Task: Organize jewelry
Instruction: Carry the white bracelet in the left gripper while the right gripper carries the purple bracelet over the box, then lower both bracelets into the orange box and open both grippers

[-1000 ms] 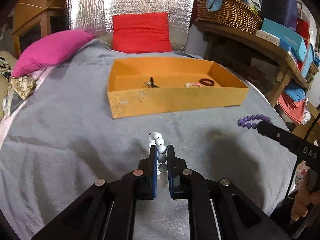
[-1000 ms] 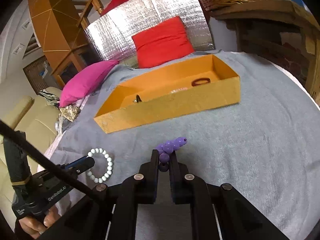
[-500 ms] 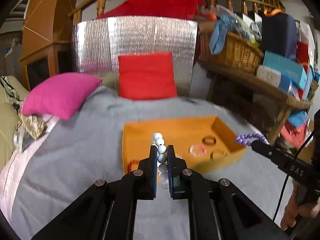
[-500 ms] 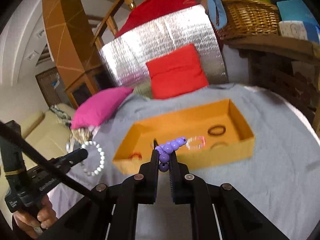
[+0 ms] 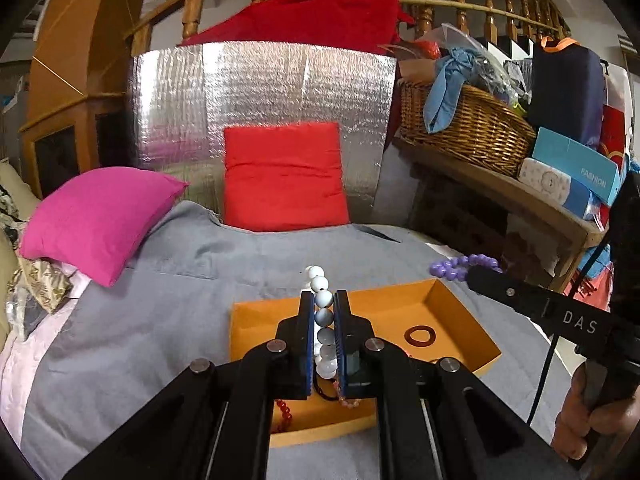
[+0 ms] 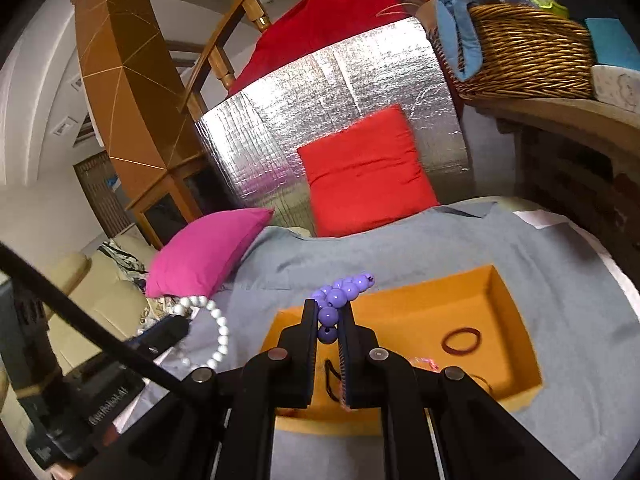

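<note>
My left gripper (image 5: 323,300) is shut on a white bead bracelet (image 5: 322,304) and holds it in the air over the orange box (image 5: 452,300). The bracelet also shows in the right wrist view (image 6: 216,320). My right gripper (image 6: 328,308) is shut on a purple bead bracelet (image 6: 340,294), also above the orange box (image 6: 500,292); it shows in the left wrist view (image 5: 460,268) at the right. Inside the box lie a brown ring (image 5: 421,335), a red bead string (image 5: 285,408) and a pink bracelet (image 6: 424,362).
The box sits on a grey cloth (image 5: 140,320). A pink pillow (image 5: 96,220) lies at the left and a red cushion (image 5: 284,176) leans on a silver foil panel behind. A wooden shelf with a wicker basket (image 5: 468,128) and boxes runs along the right.
Both grippers rose from near the cloth and moved forward over the orange box, each still holding its bracelet. The box now lies beneath the fingers.
</note>
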A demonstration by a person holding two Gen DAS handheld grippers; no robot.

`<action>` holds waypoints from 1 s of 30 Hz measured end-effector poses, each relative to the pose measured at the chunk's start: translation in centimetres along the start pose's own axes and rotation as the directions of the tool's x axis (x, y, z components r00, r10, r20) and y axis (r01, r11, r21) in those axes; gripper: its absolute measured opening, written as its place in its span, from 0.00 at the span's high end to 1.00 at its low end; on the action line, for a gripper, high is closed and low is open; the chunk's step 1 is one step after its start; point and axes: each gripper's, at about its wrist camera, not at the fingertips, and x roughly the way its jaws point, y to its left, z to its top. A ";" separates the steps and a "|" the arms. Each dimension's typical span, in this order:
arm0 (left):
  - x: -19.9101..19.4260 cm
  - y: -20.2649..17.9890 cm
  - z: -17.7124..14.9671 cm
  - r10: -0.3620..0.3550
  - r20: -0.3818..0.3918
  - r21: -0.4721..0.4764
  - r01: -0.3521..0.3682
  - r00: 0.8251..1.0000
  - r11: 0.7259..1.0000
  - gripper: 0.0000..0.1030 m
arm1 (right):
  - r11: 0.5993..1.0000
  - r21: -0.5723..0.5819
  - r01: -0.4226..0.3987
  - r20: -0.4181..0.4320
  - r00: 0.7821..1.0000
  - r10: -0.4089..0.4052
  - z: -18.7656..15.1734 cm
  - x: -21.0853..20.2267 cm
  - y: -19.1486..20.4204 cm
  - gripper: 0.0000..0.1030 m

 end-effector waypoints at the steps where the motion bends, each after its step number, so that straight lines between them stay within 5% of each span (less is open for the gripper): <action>1: 0.5 0.1 0.1 -0.002 -0.005 0.005 0.002 1.000 1.000 0.91 | 1.000 0.005 -0.008 -0.012 1.000 0.008 0.2 0.8 0.0 0.90; 13: 8.9 4.2 -0.4 -0.054 -0.116 -0.107 0.042 0.992 0.993 0.91 | 0.998 0.068 -0.009 -0.191 0.981 0.022 -0.9 11.5 -2.0 0.90; 22: 15.4 4.4 -3.5 -0.075 -0.299 -0.140 0.034 0.951 0.990 0.91 | 0.989 0.143 0.039 -0.304 0.953 0.006 -2.7 17.7 -4.6 0.90; 30: 17.3 4.0 -5.0 -0.049 -0.362 -0.133 0.000 0.931 0.991 0.91 | 0.978 0.195 0.070 -0.353 0.935 0.004 -4.1 20.5 -6.2 0.90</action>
